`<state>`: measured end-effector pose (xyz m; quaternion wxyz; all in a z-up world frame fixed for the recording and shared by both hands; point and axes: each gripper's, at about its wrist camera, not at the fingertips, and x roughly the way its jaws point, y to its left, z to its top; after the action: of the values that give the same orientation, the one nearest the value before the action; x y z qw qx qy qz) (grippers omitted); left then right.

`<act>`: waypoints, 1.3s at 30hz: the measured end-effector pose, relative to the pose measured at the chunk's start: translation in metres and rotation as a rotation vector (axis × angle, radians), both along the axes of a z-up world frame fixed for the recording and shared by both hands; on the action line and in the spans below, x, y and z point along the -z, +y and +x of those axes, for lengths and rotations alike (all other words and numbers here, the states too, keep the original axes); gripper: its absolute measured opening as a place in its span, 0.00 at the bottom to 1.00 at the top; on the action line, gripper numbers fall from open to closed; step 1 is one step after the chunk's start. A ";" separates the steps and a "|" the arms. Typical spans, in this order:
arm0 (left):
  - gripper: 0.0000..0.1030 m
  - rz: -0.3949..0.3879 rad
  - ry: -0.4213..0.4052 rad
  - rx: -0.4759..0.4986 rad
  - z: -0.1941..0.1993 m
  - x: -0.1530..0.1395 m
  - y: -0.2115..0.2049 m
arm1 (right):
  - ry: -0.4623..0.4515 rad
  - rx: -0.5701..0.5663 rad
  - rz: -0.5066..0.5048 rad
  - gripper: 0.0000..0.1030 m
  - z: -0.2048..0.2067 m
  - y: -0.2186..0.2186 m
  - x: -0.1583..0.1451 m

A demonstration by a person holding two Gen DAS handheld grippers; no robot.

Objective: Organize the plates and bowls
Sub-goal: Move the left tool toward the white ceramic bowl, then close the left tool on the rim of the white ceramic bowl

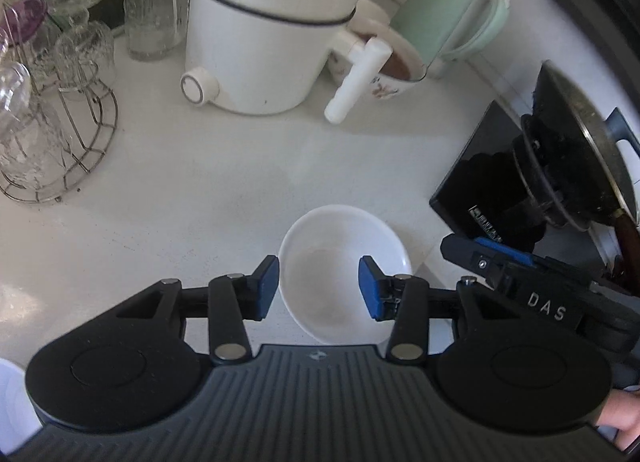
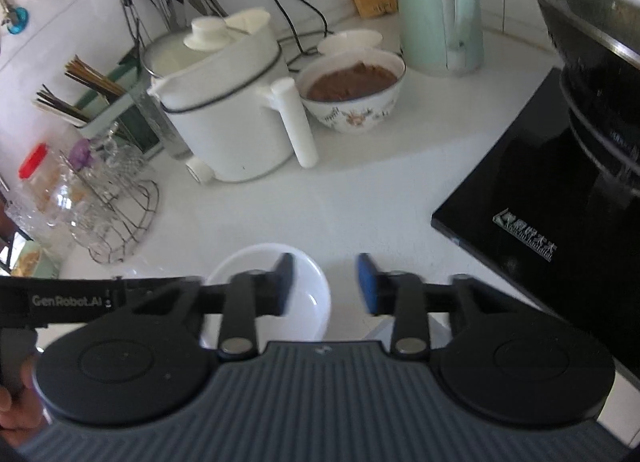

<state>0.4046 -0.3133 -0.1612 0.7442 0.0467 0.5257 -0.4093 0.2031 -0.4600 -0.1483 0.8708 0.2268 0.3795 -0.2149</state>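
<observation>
A white empty bowl [image 1: 344, 246] sits on the white counter near its front edge. My left gripper [image 1: 319, 288] is open above it, with the blue pads either side of the bowl's hollow, not touching it. In the right wrist view the same bowl [image 2: 308, 302] lies under the left finger of my right gripper [image 2: 325, 282], which is open and empty. The right gripper also shows in the left wrist view [image 1: 520, 278], to the right of the bowl. A flowered bowl [image 2: 354, 89] with brown food and a small white bowl [image 2: 350, 41] stand at the back.
A white electric pot [image 2: 228, 109] with a long handle stands at the back. A green kettle [image 2: 440, 5] is beside it. A wire rack of glasses [image 1: 48, 101] is at left. A black induction hob [image 2: 540, 221] with a dark wok [image 1: 576, 149] is at right.
</observation>
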 end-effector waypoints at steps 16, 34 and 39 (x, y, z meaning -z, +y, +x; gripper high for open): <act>0.33 -0.035 0.040 0.005 0.009 0.063 -0.002 | 0.007 -0.037 0.046 0.23 0.010 0.002 0.057; 0.32 -0.083 0.016 -0.072 -0.002 -0.019 0.031 | -0.050 -0.050 0.112 0.16 0.004 0.022 -0.009; 0.32 -0.102 0.015 -0.156 -0.001 -0.050 0.059 | -0.062 -0.119 0.134 0.16 0.012 0.034 -0.035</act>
<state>0.4036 -0.2546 -0.1109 0.7712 -0.0354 0.5119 -0.3768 0.2154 -0.4263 -0.1138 0.8762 0.2682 0.3790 -0.1297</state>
